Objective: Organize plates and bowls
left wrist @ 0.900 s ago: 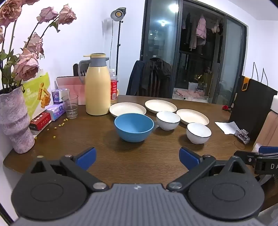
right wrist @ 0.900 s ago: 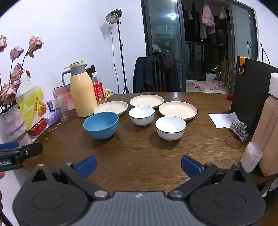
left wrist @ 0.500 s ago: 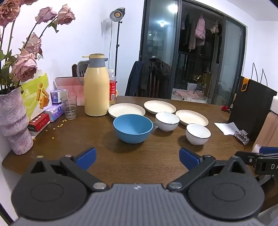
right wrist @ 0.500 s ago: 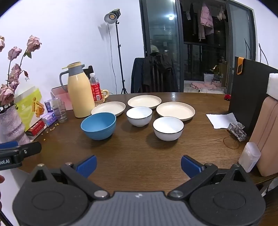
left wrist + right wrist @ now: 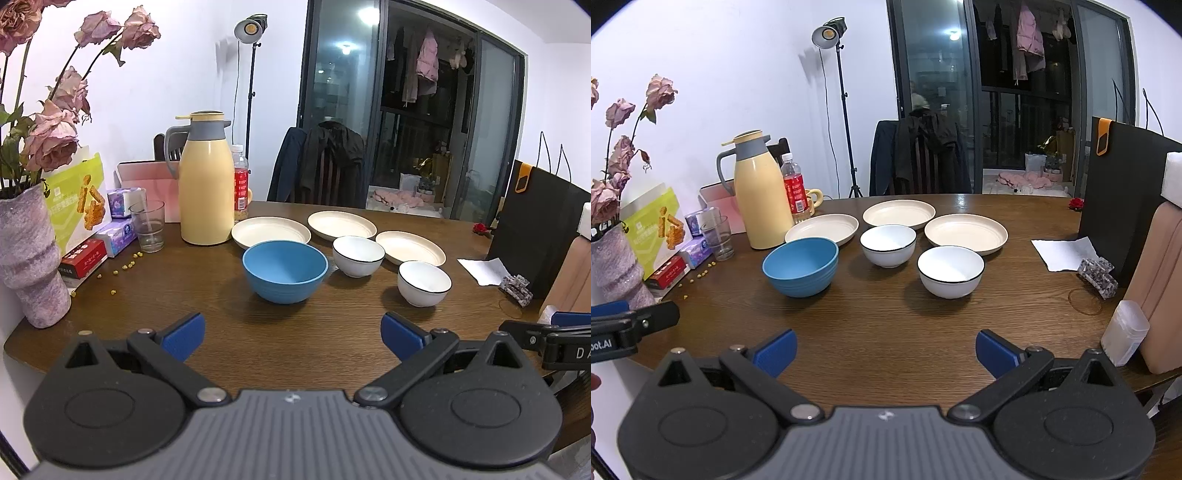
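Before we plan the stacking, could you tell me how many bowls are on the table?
3. The blue bowl sits nearest the yellow jug; one white bowl stands in the middle among the plates; another white bowl is nearer, to its right. None seems hidden.

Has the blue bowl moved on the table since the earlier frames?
No. The blue bowl sits just in front of the left plate, right of the thermos, as before; only the camera shifted.

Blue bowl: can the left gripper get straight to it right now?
Probably yes. The left gripper is open, and only bare table lies between it and the blue bowl; the nearest white bowl sits apart, to the side.
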Tool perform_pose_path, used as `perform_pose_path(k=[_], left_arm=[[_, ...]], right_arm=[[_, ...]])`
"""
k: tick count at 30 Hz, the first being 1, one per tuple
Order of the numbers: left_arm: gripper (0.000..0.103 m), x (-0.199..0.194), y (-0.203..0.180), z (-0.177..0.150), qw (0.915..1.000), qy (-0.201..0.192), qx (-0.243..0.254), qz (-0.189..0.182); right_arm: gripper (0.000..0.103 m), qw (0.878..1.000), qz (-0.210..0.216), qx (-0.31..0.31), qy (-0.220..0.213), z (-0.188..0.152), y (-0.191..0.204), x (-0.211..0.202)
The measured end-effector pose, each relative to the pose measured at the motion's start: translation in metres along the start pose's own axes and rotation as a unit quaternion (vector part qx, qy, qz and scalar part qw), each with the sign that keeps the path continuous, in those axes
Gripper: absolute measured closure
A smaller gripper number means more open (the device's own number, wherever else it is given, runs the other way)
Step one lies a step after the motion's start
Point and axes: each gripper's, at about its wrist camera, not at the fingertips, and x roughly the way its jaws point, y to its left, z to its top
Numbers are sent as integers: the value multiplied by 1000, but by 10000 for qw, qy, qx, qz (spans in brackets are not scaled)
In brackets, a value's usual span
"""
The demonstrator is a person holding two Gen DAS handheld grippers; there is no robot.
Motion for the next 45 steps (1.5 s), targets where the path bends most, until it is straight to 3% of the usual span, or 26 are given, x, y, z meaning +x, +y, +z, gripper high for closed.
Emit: perform_pose_path(k=[45], left_arm=[[0,9,1,-3,10000,49,-16,-7]], right_arm=[[0,10000,44,28,80,1,6,13]])
